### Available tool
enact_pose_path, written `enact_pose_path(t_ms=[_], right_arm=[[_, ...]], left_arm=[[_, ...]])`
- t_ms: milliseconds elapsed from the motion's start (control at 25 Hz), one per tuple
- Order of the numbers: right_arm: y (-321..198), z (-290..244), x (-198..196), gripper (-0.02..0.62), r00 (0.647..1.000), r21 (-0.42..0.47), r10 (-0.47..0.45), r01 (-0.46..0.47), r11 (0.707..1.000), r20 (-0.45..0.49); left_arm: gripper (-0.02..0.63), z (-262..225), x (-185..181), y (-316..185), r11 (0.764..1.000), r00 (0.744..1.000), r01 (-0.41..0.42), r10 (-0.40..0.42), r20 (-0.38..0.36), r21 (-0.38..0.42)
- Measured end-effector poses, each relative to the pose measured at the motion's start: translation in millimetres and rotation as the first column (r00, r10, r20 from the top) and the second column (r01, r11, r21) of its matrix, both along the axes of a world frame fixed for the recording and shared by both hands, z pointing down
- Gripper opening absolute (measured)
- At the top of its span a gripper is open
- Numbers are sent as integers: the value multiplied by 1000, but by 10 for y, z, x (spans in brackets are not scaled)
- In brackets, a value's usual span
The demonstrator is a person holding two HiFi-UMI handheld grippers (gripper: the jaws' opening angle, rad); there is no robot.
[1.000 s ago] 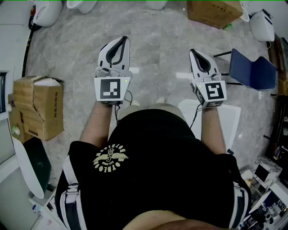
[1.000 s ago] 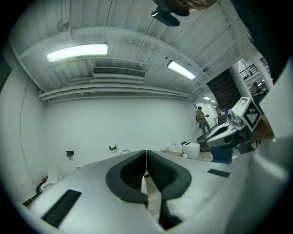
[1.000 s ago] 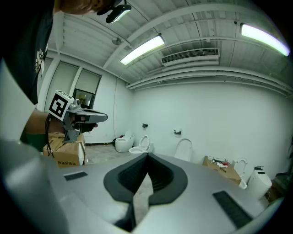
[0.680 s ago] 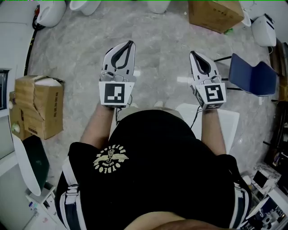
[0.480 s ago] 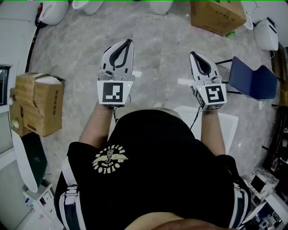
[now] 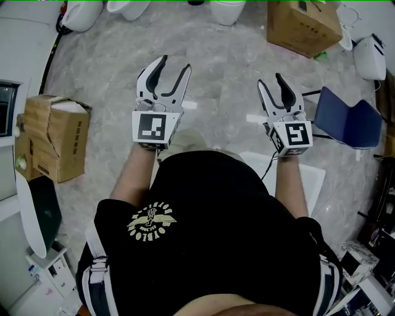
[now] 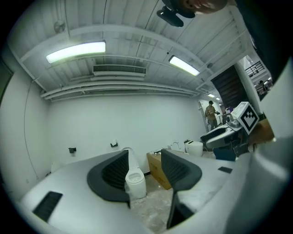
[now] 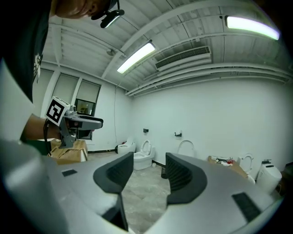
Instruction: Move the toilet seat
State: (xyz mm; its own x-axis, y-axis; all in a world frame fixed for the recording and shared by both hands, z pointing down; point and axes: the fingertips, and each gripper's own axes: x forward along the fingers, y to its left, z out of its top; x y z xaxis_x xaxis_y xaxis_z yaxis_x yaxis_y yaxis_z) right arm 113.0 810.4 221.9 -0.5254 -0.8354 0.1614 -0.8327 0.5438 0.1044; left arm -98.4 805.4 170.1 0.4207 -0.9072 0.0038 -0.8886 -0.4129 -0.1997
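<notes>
**Both grippers empty, the seat far off — the approach is where it can go wrong**

The left gripper point(image 6: 174, 63) and right gripper point(image 6: 270, 80) are held out level in front of the person. Their jaws have just been opening and stand apart, with nothing between them but distant floor. The toilet seat point(image 7: 132, 160) is probably the raised one on the white toilet point(image 6: 226, 10) at the top edge of the head view. It stands against the far wall, well apart from both grippers. Several toilets line that wall, and I cannot tell which seat is meant.

The likely troubles:
- Picking the wrong toilet in the row.
- Snagging on the cardboard box point(image 6: 302, 21) just right of the toilet, or on the blue chair point(image 6: 349, 117) at the right edge.
- A glossy, hinged seat slipping from narrow jaws and dropping onto the bowl — a one-sided grip would invite that.

Little writing can be read. The shirt emblem point(image 6: 151, 223) has curved lettering I cannot make out. The print on the second cardboard box point(image 6: 58, 148), at left, is too small. The marker cubes carry patterns only.
</notes>
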Motion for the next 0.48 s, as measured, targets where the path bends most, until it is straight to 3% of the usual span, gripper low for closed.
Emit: enact_pose_path(t_ms=[240,480], right_arm=[[-168,49,-97,255,1000,-20,7,-7,1000,3],[-481,72,-310,256,1000,-26,-5,5,1000,9]], left_arm=[[259,100,-129,-129,1000,1000,11,-11,0,-23],[262,301,-331,-483,997,1000,18,-16,27,-72]])
